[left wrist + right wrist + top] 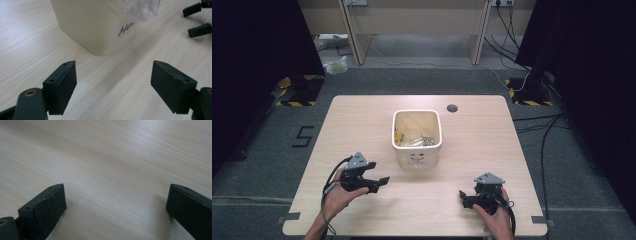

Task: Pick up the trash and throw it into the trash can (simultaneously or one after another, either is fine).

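Observation:
A cream plastic bin (417, 137) stands in the middle of the wooden table (362, 115), with shiny crumpled wrappers inside. My left gripper (381, 183) hovers to the bin's front left, jaws wide open and nothing between them. In the left gripper view the bin (100, 25) sits just ahead of the open gripper (113, 82), a clear liner (140, 8) hanging over its rim. My right gripper (462, 198) rests near the front right of the table, open and holding nothing; the right gripper view has its open gripper (117, 202) over bare wood.
A round cable hole (452, 108) sits at the table's back edge. Black curtains flank both sides, with cables on the floor at the right (542, 125). A wooden desk frame (412, 30) stands beyond the table. My right gripper's jaws (197, 20) show far off in the left gripper view.

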`<state>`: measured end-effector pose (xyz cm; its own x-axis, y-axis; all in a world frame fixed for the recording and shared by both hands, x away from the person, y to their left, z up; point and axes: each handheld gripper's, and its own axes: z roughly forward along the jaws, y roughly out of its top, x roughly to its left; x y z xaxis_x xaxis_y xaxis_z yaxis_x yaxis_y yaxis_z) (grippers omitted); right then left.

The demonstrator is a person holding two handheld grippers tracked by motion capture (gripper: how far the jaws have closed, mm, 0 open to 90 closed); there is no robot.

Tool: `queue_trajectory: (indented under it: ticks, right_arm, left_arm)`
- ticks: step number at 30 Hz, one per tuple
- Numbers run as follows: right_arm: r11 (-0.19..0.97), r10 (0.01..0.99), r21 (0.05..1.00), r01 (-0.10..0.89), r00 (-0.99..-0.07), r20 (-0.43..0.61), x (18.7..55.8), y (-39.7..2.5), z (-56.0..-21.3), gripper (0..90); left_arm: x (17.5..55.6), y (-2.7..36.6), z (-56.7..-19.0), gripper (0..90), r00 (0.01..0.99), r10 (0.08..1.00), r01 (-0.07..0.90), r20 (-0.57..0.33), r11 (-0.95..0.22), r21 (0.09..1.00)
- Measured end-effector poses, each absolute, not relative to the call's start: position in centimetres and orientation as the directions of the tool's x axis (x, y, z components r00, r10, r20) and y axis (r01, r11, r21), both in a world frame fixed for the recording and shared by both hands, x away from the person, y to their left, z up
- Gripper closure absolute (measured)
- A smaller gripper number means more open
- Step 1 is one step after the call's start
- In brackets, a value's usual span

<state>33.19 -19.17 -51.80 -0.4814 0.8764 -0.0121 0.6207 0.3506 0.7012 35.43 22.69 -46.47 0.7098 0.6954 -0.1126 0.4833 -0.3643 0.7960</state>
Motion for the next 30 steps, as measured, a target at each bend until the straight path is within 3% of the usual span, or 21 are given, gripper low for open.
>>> queue_trajectory:
  ticks: [30]
  right_arm:
    - [0.351,0.876,0.701,0.621,-0.481,-0.013,33.2,-19.2,-51.8,3.1]
  left_arm:
    - [34.1,23.9,-50.4,20.4,0.692,0.717,0.51,-0.089,-0.398,0.763]
